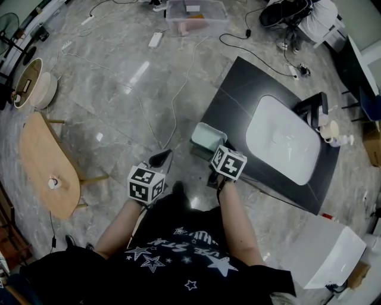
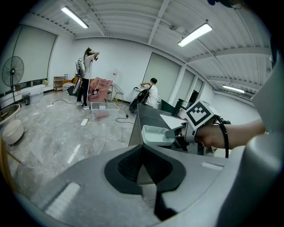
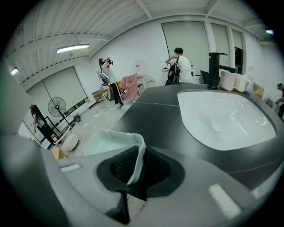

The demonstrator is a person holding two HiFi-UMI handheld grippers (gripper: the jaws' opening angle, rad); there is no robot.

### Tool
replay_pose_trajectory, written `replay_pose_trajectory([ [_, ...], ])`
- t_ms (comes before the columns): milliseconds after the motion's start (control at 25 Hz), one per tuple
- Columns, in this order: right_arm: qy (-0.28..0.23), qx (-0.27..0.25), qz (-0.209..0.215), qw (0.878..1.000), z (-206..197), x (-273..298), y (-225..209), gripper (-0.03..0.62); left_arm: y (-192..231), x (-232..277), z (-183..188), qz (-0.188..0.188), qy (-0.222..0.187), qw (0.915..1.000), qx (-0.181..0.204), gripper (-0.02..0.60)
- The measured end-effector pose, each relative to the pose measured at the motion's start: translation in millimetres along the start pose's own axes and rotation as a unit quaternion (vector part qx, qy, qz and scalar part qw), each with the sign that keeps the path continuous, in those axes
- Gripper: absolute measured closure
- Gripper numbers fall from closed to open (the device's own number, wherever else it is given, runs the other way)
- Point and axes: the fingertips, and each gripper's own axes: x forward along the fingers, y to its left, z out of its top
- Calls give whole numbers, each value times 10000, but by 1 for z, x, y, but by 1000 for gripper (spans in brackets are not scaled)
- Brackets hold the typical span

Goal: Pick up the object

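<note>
A pale green tray (image 1: 205,138) sits at the near-left corner of the black counter (image 1: 238,89). My right gripper (image 1: 214,153) is shut on it, and the right gripper view shows the tray's thin wall (image 3: 135,155) clamped between the dark pads (image 3: 120,166). In the left gripper view the tray (image 2: 155,133) shows with the right gripper (image 2: 179,131) on its rim. My left gripper (image 1: 162,158) hangs over the floor to the left of the counter. Its jaws (image 2: 143,170) are shut with nothing between them.
A white sink basin (image 1: 283,140) is set in the counter, with a black faucet (image 1: 312,110) and cups (image 1: 329,130) behind it. A wooden table (image 1: 47,167) stands at the left. Cables (image 1: 178,89) and a clear plastic box (image 1: 196,15) lie on the floor.
</note>
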Motion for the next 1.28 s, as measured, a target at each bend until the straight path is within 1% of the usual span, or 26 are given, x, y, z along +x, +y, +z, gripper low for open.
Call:
replay_pose_trajectory([
  [120, 10, 15, -88, 10000, 1, 1, -2, 563, 1, -1, 0, -6, 5, 10000, 12, 572],
  [440, -163, 6, 3, 9999, 17, -9, -8, 571, -6, 0, 6, 37, -70, 10000, 27, 572],
  [680, -378, -75, 328, 9987, 38, -28, -11, 572, -20, -2, 18, 201, -223, 9995, 12, 571],
  [960, -584, -283, 751, 9951, 61, -58, -24, 582, -45, -8, 26, 517, -436, 9977, -101, 572],
  [1280, -780, -620, 1280, 9868, 77, -92, -50, 583, -93, -10, 26, 875, -638, 9939, -226, 572],
])
